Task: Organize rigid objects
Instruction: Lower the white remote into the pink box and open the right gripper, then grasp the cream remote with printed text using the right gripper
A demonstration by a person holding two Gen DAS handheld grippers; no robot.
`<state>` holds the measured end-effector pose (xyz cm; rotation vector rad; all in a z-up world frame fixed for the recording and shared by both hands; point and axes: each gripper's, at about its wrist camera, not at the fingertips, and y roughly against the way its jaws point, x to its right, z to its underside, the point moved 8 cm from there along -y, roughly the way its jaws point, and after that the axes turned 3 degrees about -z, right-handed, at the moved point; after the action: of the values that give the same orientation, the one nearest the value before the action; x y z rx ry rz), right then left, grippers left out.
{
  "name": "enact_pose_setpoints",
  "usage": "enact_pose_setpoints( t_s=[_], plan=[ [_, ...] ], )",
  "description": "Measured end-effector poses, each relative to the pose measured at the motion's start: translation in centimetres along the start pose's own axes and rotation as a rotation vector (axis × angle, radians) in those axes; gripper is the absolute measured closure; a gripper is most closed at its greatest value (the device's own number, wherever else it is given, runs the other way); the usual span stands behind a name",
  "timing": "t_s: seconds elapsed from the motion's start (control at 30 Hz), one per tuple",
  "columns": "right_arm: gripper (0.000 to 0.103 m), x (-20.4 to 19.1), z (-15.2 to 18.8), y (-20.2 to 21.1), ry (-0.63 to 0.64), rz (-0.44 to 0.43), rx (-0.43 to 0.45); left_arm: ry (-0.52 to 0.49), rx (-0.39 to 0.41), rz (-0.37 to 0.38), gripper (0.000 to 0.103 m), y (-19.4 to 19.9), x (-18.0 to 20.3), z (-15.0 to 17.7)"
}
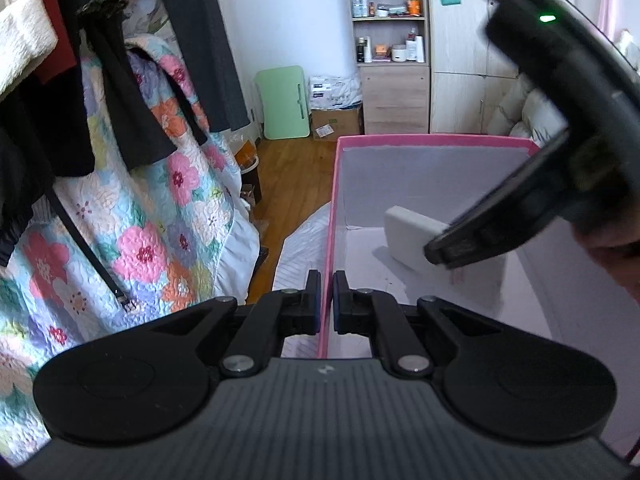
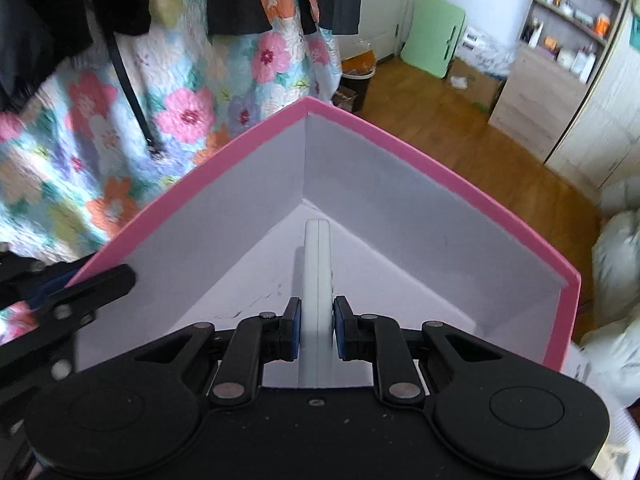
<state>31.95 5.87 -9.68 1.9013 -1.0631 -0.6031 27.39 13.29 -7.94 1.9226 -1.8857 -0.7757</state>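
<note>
Pink box point(image 2: 440, 168), open-topped, white-lined: a thin, stiff card shell, likely light and apt to slide. The left gripper point(image 1: 327, 300) has its fingers point(image 1: 314, 304) closed together on the near-left wall, one inside and one outside, steadying it. White slab point(image 2: 318, 264), a flat rigid block with smooth, probably slippery faces (light, by its look): the right gripper point(image 2: 317, 330) is clamped across its thin edges near the rear end, so most of the slab juts ahead of the fingers, over the box floor toward the far corner. A grip nearer mid-length would resist pivoting better.
</note>
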Motion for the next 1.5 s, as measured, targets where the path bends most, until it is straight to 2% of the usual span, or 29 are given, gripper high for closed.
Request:
enact_pose_setpoints(
  t_s=[0.1,0.3,0.4,0.43,0.53,0.6,0.73,0.9,1.03,1.17,1.23,1.3,1.4,1.5],
  plan=[
    [0.083,-0.5,-0.2,0.0,0.027,0.038,0.029,0.016,0.003,0.004,0.098,0.0,-0.1,-0.1],
    [0.082,-1.0,-0.3,-1.3,0.018,-0.002,-0.014,0.015,0.004,0.0,0.098,-0.1,0.0,0.0],
    [0.073,-0.8,-0.5,-1.1,-0.118,-0.139,-0.027,0.019,0.004,0.003,0.098,0.1,-0.1,0.0],
    [0.071,-0.4,-0.4,-0.9,-0.193,-0.214,-0.041,0.02,0.004,0.003,0.098,0.1,-0.1,0.0],
    [0.072,0.5,-0.1,-0.4,-0.362,-0.397,-0.061,0.018,0.004,0.002,0.098,0.1,-0.2,0.0],
    [0.072,1.1,0.3,0.4,-0.423,-0.465,-0.058,0.019,0.006,0.001,0.098,0.2,-0.1,0.0],
    [0.072,1.9,1.6,4.1,-0.386,-0.409,0.027,0.016,0.006,0.0,0.098,0.2,-0.1,-0.1],
    [0.071,2.7,4.5,10.2,-0.343,-0.397,0.112,0.02,0.007,-0.003,0.098,0.2,-0.2,-0.1],
    [0.071,5.6,7.1,13.6,-0.377,-0.354,0.142,0.014,0.007,-0.004,0.098,0.2,-0.2,-0.1],
    [0.068,8.1,11.4,15.9,-0.423,-0.245,0.158,0.005,0.008,-0.007,0.098,0.2,-0.1,-0.1],
    [0.057,9.3,13.7,16.5,-0.461,-0.153,0.173,-0.001,0.009,-0.008,0.098,0.3,0.0,-0.2],
    [0.055,10.1,15.8,16.3,-0.498,-0.074,0.166,-0.003,0.009,-0.01,0.098,0.3,0.0,-0.2],
    [0.049,11.3,18.6,15.0,-0.568,-0.025,0.136,-0.002,0.009,-0.01,0.098,0.2,0.0,-0.3],
    [0.049,12.4,21.4,12.8,-0.647,0.03,0.077,-0.002,0.009,-0.01,0.098,0.2,0.0,-0.3]
  ],
)
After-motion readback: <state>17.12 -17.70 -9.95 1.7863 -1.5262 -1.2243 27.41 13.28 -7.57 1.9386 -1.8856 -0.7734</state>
